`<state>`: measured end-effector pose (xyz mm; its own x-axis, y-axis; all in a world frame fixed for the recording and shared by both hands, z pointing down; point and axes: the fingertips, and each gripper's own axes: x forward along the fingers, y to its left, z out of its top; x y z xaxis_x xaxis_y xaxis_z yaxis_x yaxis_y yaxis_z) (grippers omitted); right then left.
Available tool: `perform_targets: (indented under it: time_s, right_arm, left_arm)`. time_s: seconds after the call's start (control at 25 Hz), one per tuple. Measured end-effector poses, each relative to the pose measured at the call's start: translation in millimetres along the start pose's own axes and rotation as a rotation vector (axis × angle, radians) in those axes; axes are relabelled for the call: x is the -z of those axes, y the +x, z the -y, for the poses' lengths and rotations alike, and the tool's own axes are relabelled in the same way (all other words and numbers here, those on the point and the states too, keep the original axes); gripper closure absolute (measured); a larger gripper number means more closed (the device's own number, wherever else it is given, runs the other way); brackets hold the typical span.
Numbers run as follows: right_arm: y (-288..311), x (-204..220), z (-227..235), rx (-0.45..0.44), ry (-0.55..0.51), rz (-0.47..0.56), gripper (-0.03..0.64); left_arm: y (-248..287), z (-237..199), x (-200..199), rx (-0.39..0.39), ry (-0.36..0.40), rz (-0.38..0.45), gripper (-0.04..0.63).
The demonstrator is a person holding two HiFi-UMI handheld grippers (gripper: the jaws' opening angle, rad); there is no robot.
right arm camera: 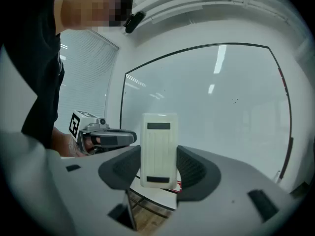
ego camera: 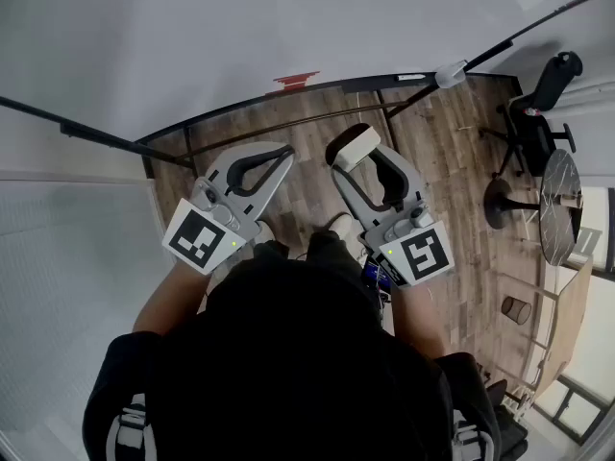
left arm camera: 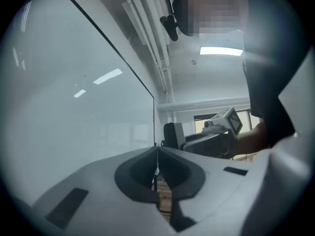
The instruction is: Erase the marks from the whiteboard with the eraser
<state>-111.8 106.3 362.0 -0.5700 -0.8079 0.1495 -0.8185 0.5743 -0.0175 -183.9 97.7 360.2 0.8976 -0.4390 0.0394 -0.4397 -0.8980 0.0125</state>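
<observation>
The whiteboard (ego camera: pixel 240 27) rises in front of me, white and black-framed, and fills the right gripper view (right arm camera: pixel 211 112) and the left half of the left gripper view (left arm camera: pixel 74 107). A few tiny dark marks (right arm camera: pixel 235 101) sit on its upper right. My right gripper (ego camera: pixel 365 157) is shut on the cream eraser (ego camera: pixel 356 148), held upright between its jaws (right arm camera: pixel 159 149), short of the board. My left gripper (ego camera: pixel 281 154) is beside it, shut and holding nothing (left arm camera: pixel 156 154). A small red thing (ego camera: pixel 296 80) sits at the board's lower edge.
Wooden floor (ego camera: pixel 452 190) lies below the board. A black office chair (ego camera: pixel 538 113) and a round table (ego camera: pixel 559 205) stand to the right. The board's stand legs (ego camera: pixel 384 113) cross the floor near my shoes (ego camera: pixel 338 225). Window blinds (right arm camera: pixel 88 82) are left of the board.
</observation>
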Motion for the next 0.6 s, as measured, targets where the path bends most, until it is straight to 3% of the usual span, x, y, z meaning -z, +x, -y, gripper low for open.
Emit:
perform_targets:
  time_s: [0.4, 0.6]
  right_arm:
    - [-1, -4, -22, -0.015, 0.028, 0.041, 0.39]
    - [-13, 0, 1, 0.031, -0.025, 0.028, 0.389]
  left_arm:
    - [-31, -3, 0, -0.006, -0.04, 0.013, 0.589]
    - [-5, -2, 5, 0.003, -0.026, -0.01, 0.589]
